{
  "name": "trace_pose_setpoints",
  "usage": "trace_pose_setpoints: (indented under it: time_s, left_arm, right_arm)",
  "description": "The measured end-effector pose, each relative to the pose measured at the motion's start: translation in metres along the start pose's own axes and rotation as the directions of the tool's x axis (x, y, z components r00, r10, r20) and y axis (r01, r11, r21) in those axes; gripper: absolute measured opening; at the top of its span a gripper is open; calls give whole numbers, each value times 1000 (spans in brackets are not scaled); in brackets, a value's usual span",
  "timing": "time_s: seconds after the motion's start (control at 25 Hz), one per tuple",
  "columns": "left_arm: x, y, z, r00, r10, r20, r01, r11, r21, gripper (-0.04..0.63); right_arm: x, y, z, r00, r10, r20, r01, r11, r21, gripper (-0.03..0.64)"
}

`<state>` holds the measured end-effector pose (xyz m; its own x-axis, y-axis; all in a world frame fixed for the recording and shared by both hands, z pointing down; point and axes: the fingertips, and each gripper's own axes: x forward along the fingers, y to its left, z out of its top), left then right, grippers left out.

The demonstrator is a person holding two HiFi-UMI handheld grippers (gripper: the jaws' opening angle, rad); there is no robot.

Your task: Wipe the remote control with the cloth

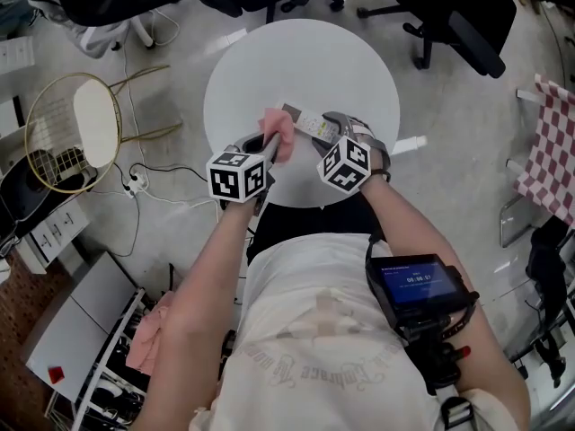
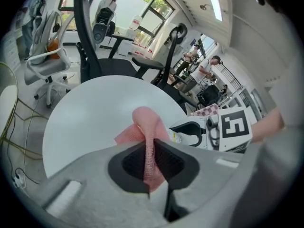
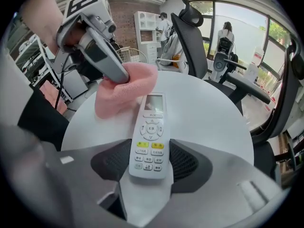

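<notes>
Pink cloth (image 3: 124, 90) by remote ctrl (image 3: 151, 144) (both gripped)

Office-like workroom, black swivel chairs (image 1: 449, 21), round white table (image 1: 305, 61), large windows (image 3: 242, 23), white shelving (image 3: 147, 25)

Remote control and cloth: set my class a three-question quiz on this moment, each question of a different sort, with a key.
1. True or false: the left gripper is shut on the pink cloth.
2. The right gripper grips the remote control by: A its screen end; B its button end; C not at all.
3. Fill in: the white table top is ___ in shape.
Key: 1 true; 2 B; 3 round.
</notes>
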<state>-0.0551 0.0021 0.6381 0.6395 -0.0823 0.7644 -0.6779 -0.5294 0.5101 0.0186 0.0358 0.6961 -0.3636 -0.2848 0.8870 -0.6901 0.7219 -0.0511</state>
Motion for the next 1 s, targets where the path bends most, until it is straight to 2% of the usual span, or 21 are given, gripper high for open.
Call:
trace_pose_setpoints:
  time_s: [0.08,0.16,0.28,0.36,0.44,0.52,0.56,0.68,0.76,0.8,0.88,0.92,1.0]
  left_arm:
    - [-8,5,-1,999,3,34,-1,998,-60,29]
    - [-19,11,-2,997,3,75,7,992,-130,29]
    - [-33,17,-6,991,1,135,29,975,-219,29]
    - [-41,18,-10,986,-5,164,48,964,-263,29]
    - [-44,14,-12,982,-21,188,78,951,-299,29]
    - [-45,5,-12,975,-42,217,115,936,-334,29]
    - [-45,-1,-11,971,-54,235,136,927,-350,29]
    - [-46,-21,-2,951,-106,292,218,897,-384,29]
    - [-46,-41,8,929,-162,333,294,870,-396,29]
    - [-48,-52,14,913,-199,357,341,853,-396,29]
    - [-53,-76,26,872,-279,401,436,815,-381,29]
    - [-55,-87,33,852,-314,418,476,798,-371,29]
    - [-60,-104,44,812,-371,450,544,761,-354,29]
  right_arm:
    - [0,-3,2,999,37,14,-38,994,104,256]
    - [-2,-7,3,995,82,62,-97,952,290,256]
    - [-10,-10,1,980,138,145,-194,831,522,255]
    - [-19,-8,5,959,177,220,-277,746,606,255]
    - [-32,-6,14,921,204,331,-380,653,656,255]
    - [-50,-9,28,861,197,468,-491,556,670,255]
    - [-61,-11,37,821,182,541,-551,505,665,255]
    - [-98,-21,66,659,118,743,-728,350,590,255]
    - [-121,-25,83,544,82,835,-817,281,504,255]
    - [-131,-26,90,498,72,864,-845,267,464,255]
    - [-147,-24,102,440,72,895,-872,274,406,255]
    - [-153,-22,106,426,79,901,-875,287,389,255]
    - [-159,-19,115,418,106,902,-874,317,368,255]
